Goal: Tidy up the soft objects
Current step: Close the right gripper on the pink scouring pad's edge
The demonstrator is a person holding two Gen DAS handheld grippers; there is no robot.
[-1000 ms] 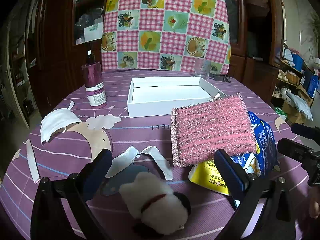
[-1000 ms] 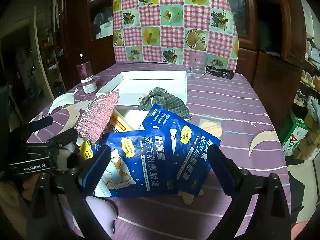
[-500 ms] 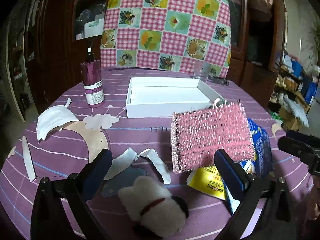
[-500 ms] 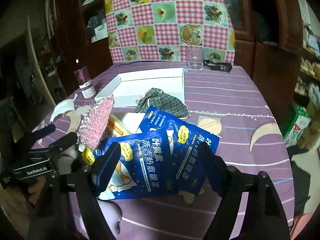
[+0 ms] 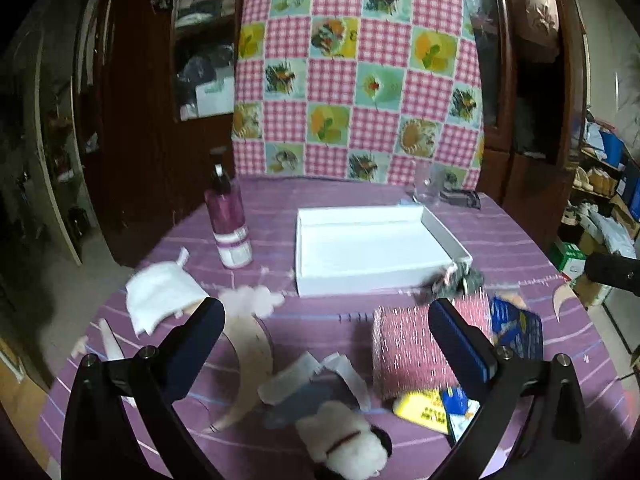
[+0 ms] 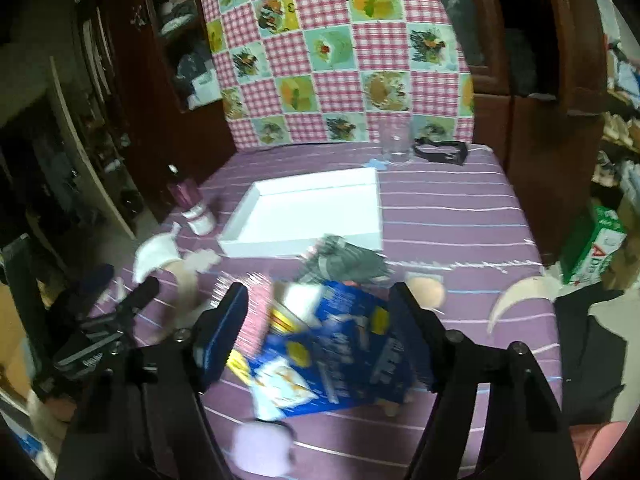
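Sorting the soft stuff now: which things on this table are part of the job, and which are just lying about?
Part of the job:
white tray
pink scrubbing pad
white plush toy
white face mask
plaid cloth
blue eye-mask packets

Just lying about:
purple bottle
clear glass
black strap

free: white tray (image 5: pixel 372 248) interior bare, open from above; bare surface (image 6: pixel 452 216) right of tray | blocked: bottle (image 5: pixel 229 220) upright left of tray; glass (image 6: pixel 395 142) behind tray's far corner; checked cloth (image 6: pixel 348 260) against tray's near edge; sponge (image 5: pixel 408 352), blue packets (image 6: pixel 340 356) crowd near side
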